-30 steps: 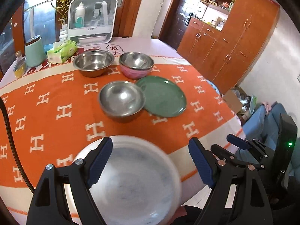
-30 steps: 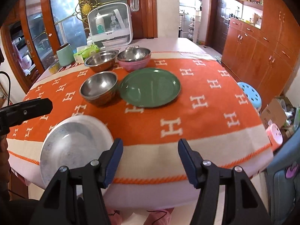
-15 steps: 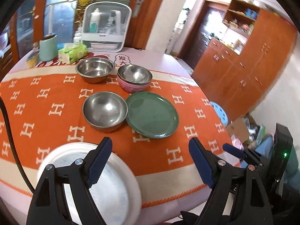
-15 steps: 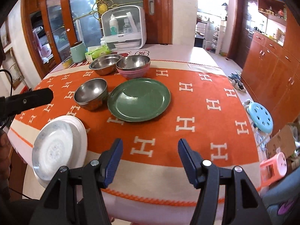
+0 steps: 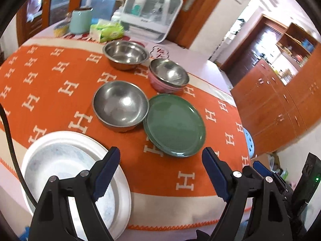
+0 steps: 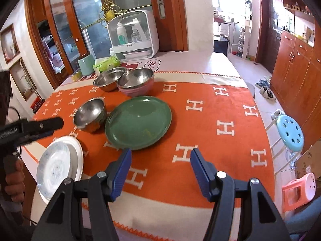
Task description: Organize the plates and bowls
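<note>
Both grippers had swung right, leaving the round white ceramic plate (image 5: pixel 66 172) beside the empty, parted left gripper (image 5: pixel 160 172); the right gripper (image 6: pixel 160 172), likewise released, should straddle the round green plate (image 6: pixel 138 122) ahead squarely at its rim.

The left gripper (image 5: pixel 160 172) is angled downward, jaws spread wide, nothing clamped between them. The right gripper (image 6: pixel 160 172) is pitched down likewise, jaws parted and empty. A hand (image 6: pixel 14 186) is seen wrapped around the left gripper's handle.
</note>
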Action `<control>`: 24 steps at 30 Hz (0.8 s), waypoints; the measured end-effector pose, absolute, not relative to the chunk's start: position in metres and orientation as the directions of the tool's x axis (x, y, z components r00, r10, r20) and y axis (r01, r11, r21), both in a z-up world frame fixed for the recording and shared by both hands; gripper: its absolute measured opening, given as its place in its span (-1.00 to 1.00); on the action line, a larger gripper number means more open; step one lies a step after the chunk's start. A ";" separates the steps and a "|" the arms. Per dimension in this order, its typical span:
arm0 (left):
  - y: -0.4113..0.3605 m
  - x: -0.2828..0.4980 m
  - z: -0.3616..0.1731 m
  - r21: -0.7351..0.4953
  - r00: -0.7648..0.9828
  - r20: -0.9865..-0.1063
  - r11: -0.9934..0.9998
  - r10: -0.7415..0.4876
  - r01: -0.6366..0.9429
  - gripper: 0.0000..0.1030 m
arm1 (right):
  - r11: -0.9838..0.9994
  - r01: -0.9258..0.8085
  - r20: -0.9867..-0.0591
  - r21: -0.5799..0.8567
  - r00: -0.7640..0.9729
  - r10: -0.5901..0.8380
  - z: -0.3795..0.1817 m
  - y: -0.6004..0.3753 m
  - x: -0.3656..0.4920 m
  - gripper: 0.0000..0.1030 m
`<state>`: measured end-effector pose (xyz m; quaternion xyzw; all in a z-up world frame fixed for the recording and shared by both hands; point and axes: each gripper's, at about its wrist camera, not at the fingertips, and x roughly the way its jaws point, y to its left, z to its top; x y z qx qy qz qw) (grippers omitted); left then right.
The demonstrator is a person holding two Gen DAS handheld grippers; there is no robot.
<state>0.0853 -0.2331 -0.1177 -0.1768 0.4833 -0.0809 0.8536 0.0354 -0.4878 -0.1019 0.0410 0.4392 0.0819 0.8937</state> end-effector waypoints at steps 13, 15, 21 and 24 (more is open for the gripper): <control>-0.257 0.129 -0.156 -0.374 0.408 -0.863 0.919 -0.297 -0.124 0.60 | 0.945 -0.100 -0.787 0.312 0.531 0.316 -0.130 -0.515 0.100 0.18; -0.259 0.138 -0.164 -0.378 0.392 -0.870 0.915 -0.299 -0.141 0.60 | 0.934 -0.089 -0.792 0.347 0.505 0.342 -0.141 -0.519 0.110 0.18; -0.261 0.164 -0.188 -0.378 0.348 -0.888 0.908 -0.300 -0.183 0.60 | 0.913 -0.071 -0.807 0.403 0.443 0.391 -0.169 -0.526 0.135 0.18; -0.263 0.175 -0.199 -0.374 0.333 -0.895 0.908 -0.299 -0.189 0.60 | 0.890 -0.059 -0.802 0.451 0.412 0.433 -0.186 -0.530 0.144 0.18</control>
